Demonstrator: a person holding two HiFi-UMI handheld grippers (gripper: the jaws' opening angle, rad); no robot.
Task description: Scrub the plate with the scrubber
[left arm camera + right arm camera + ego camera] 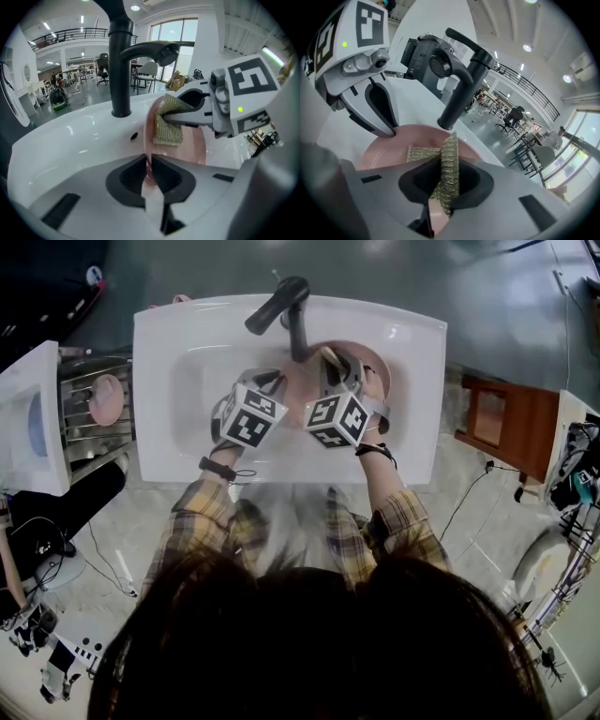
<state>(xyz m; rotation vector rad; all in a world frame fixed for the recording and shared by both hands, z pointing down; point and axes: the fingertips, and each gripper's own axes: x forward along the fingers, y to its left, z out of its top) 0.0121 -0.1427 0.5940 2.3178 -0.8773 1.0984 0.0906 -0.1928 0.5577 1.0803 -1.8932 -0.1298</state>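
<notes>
The round pink plate [190, 143] is likely hard, slippery and easy to break, so it is best held by its rim. It is held tilted up in the white sink [187, 352], and its rim is pinched by the nearly closed left gripper [150, 161]. The soft gold mesh scrubber [419, 153] is squeezed in the right gripper [445, 173] and laid against the plate.

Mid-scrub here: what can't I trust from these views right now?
Head view: where the scrubber meets the plate, covered by the marker cubes of the left gripper and right gripper.
Left gripper view: the plate's lower rim, behind that gripper's own body.
Right gripper view: the plate's near edge, behind that gripper's body; any dirt left is too faint to tell.
All views: the sink's drain, hidden by plate and grippers.
</notes>
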